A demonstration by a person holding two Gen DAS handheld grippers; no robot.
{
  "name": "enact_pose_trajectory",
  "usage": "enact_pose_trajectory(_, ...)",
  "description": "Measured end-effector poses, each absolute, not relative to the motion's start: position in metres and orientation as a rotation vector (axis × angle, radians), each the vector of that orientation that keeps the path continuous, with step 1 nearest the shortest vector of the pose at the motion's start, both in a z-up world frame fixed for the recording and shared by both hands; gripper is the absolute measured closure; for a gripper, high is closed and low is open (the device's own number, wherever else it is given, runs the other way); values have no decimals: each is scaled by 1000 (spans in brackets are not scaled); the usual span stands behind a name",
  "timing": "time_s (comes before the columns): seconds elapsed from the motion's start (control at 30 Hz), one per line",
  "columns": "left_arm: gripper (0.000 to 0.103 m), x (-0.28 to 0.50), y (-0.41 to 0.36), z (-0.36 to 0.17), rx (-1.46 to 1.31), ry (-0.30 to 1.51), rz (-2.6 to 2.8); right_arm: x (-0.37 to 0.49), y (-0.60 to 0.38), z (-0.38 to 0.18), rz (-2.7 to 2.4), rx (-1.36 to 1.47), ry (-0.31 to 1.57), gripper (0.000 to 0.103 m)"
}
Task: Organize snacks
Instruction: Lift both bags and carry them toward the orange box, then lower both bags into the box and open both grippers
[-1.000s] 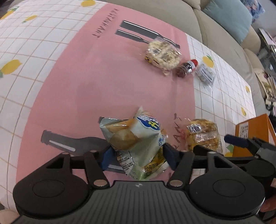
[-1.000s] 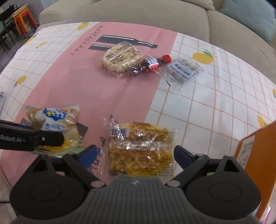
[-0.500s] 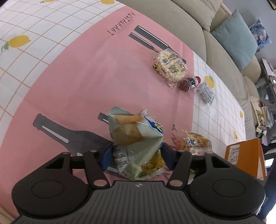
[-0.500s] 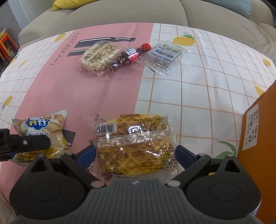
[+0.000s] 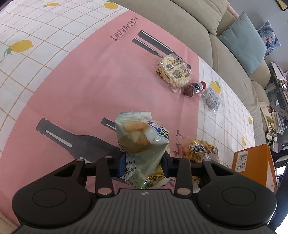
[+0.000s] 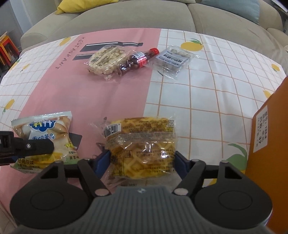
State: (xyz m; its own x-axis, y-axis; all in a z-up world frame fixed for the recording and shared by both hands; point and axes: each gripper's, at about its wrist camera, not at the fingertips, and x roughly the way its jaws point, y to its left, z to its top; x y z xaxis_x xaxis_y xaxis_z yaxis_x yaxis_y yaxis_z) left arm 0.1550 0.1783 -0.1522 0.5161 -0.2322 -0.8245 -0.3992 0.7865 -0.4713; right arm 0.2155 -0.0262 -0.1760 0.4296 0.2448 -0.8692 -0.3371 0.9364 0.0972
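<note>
My left gripper [image 5: 144,165] is shut on a pale green chips bag [image 5: 140,142] and holds it lifted off the pink cloth. The chips bag also shows at the left of the right wrist view [image 6: 45,136]. My right gripper [image 6: 142,162] is shut on a yellow waffle pack [image 6: 142,145], which also shows in the left wrist view [image 5: 201,151]. An orange box [image 6: 270,144] stands at the right; it shows in the left wrist view too [image 5: 252,165].
At the far side lie a puffed-grain snack pack [image 6: 106,59], a small red-capped bottle [image 6: 138,59] and a clear pack of small round snacks [image 6: 172,61]. A beige sofa [image 6: 126,16] runs behind the table. The tablecloth [image 6: 198,100] is pink and white-checked.
The left gripper has lifted the chips bag higher. The right gripper has closed on the waffle pack and raised it, and the view has swung toward the orange box.
</note>
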Motion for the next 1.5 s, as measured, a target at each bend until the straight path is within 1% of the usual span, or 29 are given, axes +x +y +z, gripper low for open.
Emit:
enact_pose_trajectory(0.27,60,144,172,-120,-674,993,94,196,-33,-146,377,-47,1012,35)
enact_pose_trajectory(0.57,60,126,144,-64,-632,938,45,151,-66,-84,376,49,908,36)
enact_pose_trajectory(0.67,60,118,129,-49,-619,934,8,137,-85,-67,347,56,901,36)
enact_pose_trajectory(1.13,60,109,37,4,-496,933,-235,83,-196,-16,243,163,835,36)
enact_pose_trajectory(1.33,60,129,-23,9,-383,980,-355,75,-259,-5,182,214,835,36)
enact_pose_trajectory(1.5,60,148,-73,4,-296,1020,-444,78,-307,-10,89,213,858,36)
